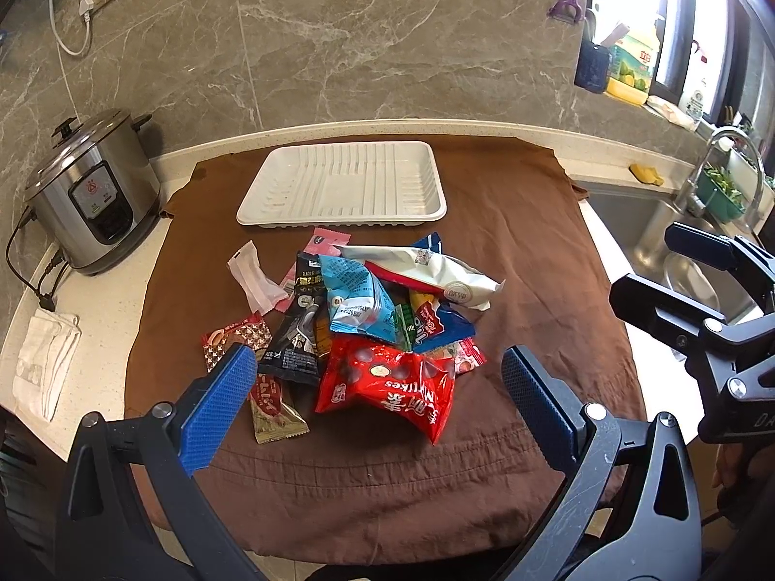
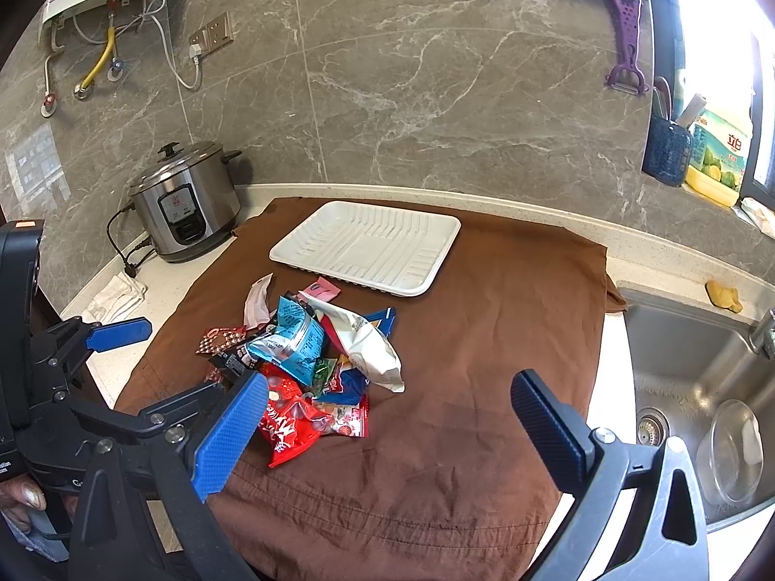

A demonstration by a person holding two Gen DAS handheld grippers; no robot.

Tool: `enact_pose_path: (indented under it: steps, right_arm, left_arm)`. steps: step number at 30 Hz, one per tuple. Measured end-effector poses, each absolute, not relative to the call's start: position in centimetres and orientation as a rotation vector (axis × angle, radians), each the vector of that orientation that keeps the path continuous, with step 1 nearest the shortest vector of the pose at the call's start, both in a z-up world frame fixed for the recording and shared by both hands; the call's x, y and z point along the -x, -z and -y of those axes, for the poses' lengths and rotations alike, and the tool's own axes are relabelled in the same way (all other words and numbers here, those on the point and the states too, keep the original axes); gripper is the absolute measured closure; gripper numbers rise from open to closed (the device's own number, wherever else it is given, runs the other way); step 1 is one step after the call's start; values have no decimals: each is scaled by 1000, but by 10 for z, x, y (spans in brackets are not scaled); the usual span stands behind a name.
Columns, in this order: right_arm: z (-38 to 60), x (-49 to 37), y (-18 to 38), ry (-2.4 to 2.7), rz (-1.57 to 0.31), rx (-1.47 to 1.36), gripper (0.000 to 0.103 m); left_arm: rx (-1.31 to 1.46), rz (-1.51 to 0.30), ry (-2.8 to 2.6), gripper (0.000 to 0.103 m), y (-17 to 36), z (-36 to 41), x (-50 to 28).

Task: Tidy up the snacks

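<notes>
While both jaws gape wide and grasp nothing, the left gripper (image 1: 378, 387) and right gripper (image 2: 387, 416) hover level above a snack pile (image 1: 368, 310) on brown cloth (image 1: 533, 290), before a white tray (image 1: 339, 184); the red bag (image 1: 387, 387) reads "Mylikes".

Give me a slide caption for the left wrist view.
Open left gripper hovers over a snack pile on brown cloth, empty white tray behind.
</notes>
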State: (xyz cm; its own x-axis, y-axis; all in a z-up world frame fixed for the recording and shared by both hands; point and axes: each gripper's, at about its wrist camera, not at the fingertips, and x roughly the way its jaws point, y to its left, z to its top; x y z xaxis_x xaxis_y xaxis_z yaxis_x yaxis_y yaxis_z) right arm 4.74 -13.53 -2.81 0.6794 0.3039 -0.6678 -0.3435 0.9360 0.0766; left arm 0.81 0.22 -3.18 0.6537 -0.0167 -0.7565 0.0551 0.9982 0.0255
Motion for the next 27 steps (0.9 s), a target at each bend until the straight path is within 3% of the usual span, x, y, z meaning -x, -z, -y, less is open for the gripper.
enact_pose_path:
  steps: [27]
  right_arm:
    - [136,-49,29,-361,-741,58,1]
  left_arm:
    - [-48,-858,41,0,32,-3,-8]
